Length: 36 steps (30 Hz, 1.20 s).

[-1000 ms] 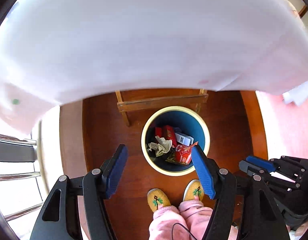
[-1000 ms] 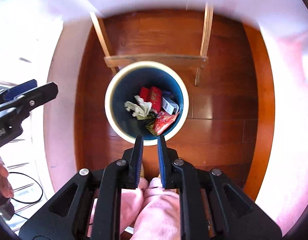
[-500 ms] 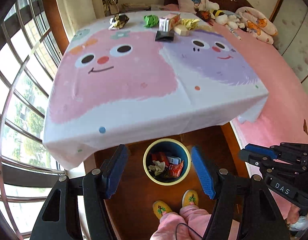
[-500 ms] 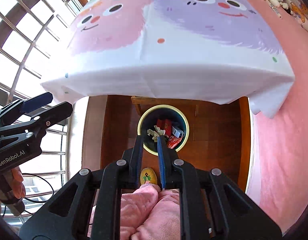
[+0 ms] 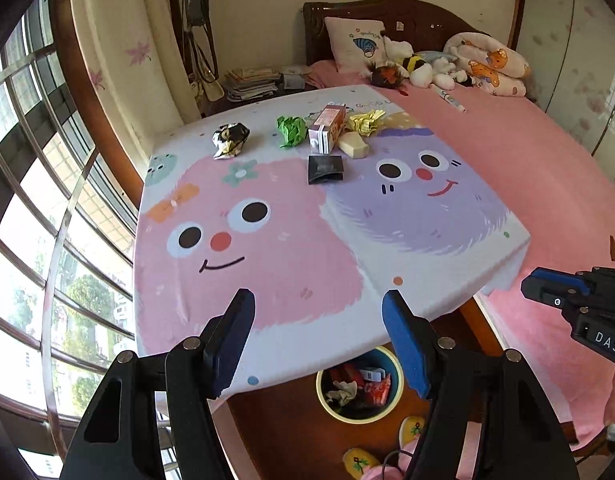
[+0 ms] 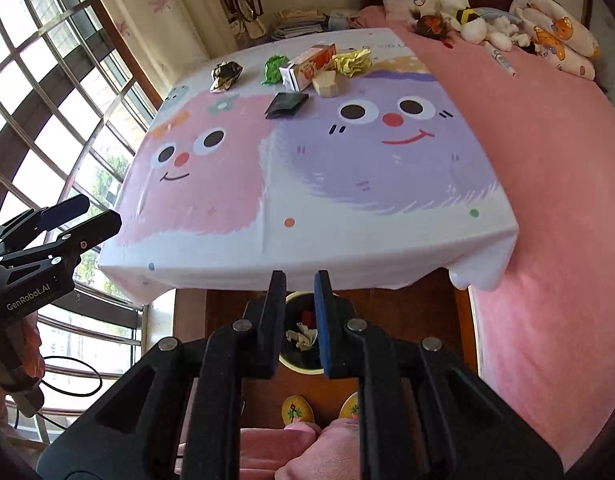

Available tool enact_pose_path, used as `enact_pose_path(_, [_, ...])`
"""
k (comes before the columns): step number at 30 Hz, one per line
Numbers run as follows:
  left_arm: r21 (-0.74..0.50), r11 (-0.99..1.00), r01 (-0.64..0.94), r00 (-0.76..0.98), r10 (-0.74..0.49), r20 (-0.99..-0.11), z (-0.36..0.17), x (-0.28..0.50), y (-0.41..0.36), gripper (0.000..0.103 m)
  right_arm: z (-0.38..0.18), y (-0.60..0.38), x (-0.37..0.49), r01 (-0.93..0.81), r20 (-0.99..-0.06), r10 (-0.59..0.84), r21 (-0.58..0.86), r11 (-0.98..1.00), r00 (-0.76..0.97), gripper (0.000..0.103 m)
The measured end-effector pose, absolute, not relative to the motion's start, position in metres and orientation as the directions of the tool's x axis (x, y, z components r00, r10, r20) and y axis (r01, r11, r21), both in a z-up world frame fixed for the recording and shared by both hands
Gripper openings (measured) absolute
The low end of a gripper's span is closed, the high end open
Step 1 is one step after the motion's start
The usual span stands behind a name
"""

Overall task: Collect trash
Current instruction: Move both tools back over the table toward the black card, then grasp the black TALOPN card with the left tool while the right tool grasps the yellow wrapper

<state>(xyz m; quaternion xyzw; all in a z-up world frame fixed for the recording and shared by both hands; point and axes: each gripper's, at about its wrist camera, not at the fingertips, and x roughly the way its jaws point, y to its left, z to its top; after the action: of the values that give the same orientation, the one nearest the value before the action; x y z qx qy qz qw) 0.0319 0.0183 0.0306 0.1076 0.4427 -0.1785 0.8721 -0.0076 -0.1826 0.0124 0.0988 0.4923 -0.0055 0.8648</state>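
Observation:
Several pieces of trash lie at the far end of the cartoon-print table (image 5: 307, 240): a crumpled black-and-white wrapper (image 5: 229, 140), green crumpled paper (image 5: 291, 130), a pink carton (image 5: 327, 128), a yellow wrapper (image 5: 365, 120), a beige block (image 5: 353, 146) and a black pouch (image 5: 325, 168). The pouch (image 6: 287, 104) and carton (image 6: 307, 66) show in the right wrist view too. Under the near table edge stands a blue bin (image 5: 357, 420) with wrappers inside. My left gripper (image 5: 317, 298) hangs open and empty above that edge. My right gripper (image 6: 299, 278) is shut, holding nothing.
A pink bed (image 5: 527, 168) with a pillow and soft toys runs along the table's right side. A barred window (image 5: 27, 200) curves along the left. The person's yellow slippers (image 5: 359, 462) stand on the wood floor beside the bin.
Both grippers have risen from beside the bin under the table to above its near edge, so the tabletop and its trash came into sight. Neither pair of jaws has changed.

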Motion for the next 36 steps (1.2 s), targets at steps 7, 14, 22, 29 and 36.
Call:
enact_pose_path(7, [-0.019, 0.911, 0.411, 0.512, -0.248, -0.822, 0.029, 0.093, -0.014, 0.084, 0.015, -0.211, 0.040, 0.110, -0.842, 0.077, 0.160, 0.981, 0.534, 0.012])
enact_pose_path(14, [-0.023, 0.935, 0.355, 0.487, -0.206, -0.848, 0.002, 0.191, -0.067, 0.090, -0.001, -0.260, 0.137, 0.051, -0.835, 0.126, 0.181, 0.982, 0.536, 0.012])
enact_pose_path(22, [-0.045, 0.971, 0.234, 0.342, -0.126, -0.931, -0.070, 0.319, -0.122, 0.091, -0.037, -0.312, 0.263, -0.093, -0.872, 0.220, 0.199, 0.976, 0.437, 0.012])
enact_pose_path(29, [-0.016, 0.982, 0.187, 0.260, -0.065, -0.963, -0.124, 0.375, -0.142, 0.091, -0.072, -0.337, 0.341, -0.172, -0.895, 0.240, 0.187, 0.967, 0.375, 0.012])
enact_pose_path(36, [-0.033, 0.990, 0.134, 0.181, -0.057, -0.982, -0.158, 0.403, -0.148, 0.084, -0.087, -0.347, 0.390, -0.224, -0.881, 0.305, 0.235, 0.946, 0.361, 0.054])
